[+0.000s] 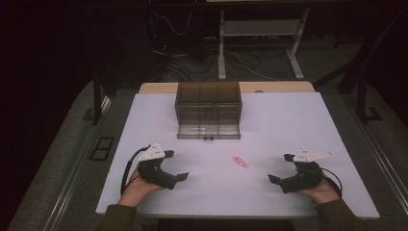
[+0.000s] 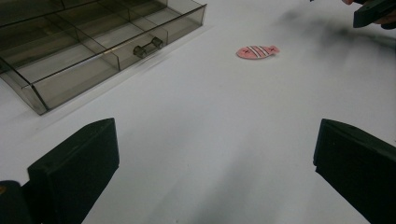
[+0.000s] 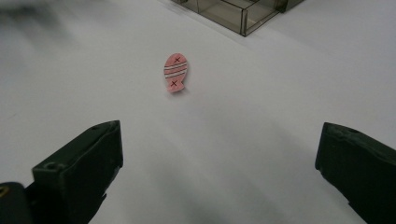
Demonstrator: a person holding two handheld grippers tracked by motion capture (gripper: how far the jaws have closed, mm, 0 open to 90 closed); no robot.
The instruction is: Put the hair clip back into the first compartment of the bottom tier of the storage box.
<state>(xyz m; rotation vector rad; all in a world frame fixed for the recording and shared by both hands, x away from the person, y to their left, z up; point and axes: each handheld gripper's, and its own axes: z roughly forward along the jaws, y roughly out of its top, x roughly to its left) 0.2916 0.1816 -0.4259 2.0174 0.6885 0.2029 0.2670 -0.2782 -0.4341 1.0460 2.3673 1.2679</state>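
Observation:
A small pink fish-shaped piece with stripes lies flat on the white table, between the two hands and a little toward the right one. It shows far ahead in the left gripper view and closer in the right gripper view. My left gripper rests near the front left of the table, open and holding nothing. My right gripper rests near the front right, also open and holding nothing, with its jaws pointing toward the fish. A smoky clear drawer cabinet stands at the back middle with its bottom drawer pulled out.
The drawer has several compartments and a small handle; nothing shows in the compartments in view. The white table top ends at a front edge just before the hands. Beyond the table lie dark floor, cables and a stand's legs.

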